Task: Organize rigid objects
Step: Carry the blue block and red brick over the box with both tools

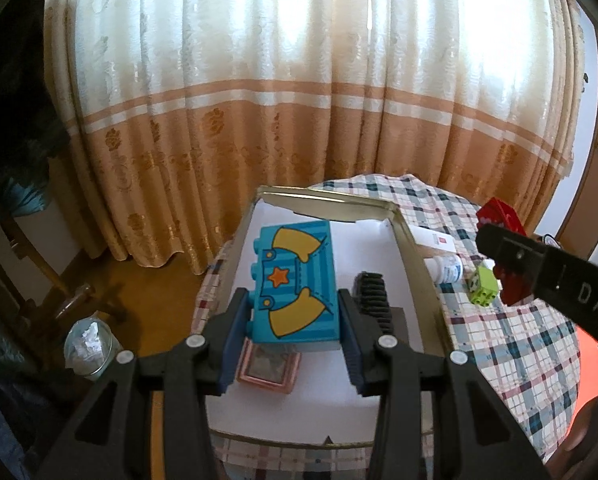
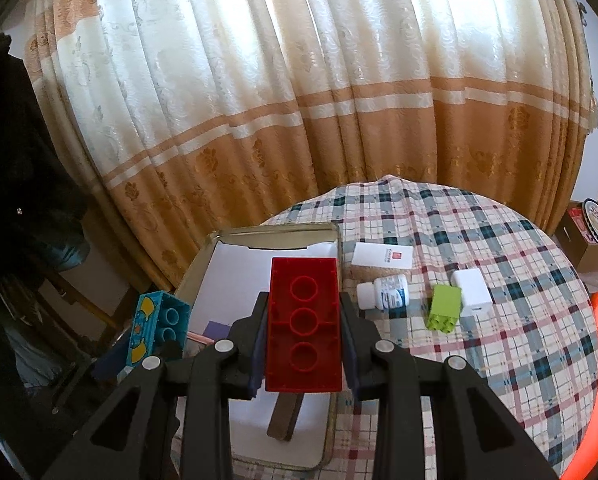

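Note:
My left gripper [image 1: 293, 312] is shut on a blue toy brick [image 1: 295, 280] printed with yellow shapes and an orange star, held above the metal tray [image 1: 415, 252] with its white lining. My right gripper [image 2: 303, 320] is shut on a red toy brick [image 2: 303, 320], its hollow underside facing the camera, also over the tray [image 2: 336, 240]. In the left wrist view the right gripper [image 1: 511, 256] and its red brick [image 1: 503, 216] hang to the right, above the table. The right wrist view shows the blue brick [image 2: 155, 326] at the left.
In the tray lie a black comb [image 1: 373, 300] and a pink-framed item [image 1: 269, 368]. On the checked tablecloth [image 2: 499, 340] sit a green brick [image 2: 445, 308], a white pill bottle [image 2: 383, 292], a white charger [image 2: 473, 292] and a white card box [image 2: 383, 256]. A curtain hangs behind.

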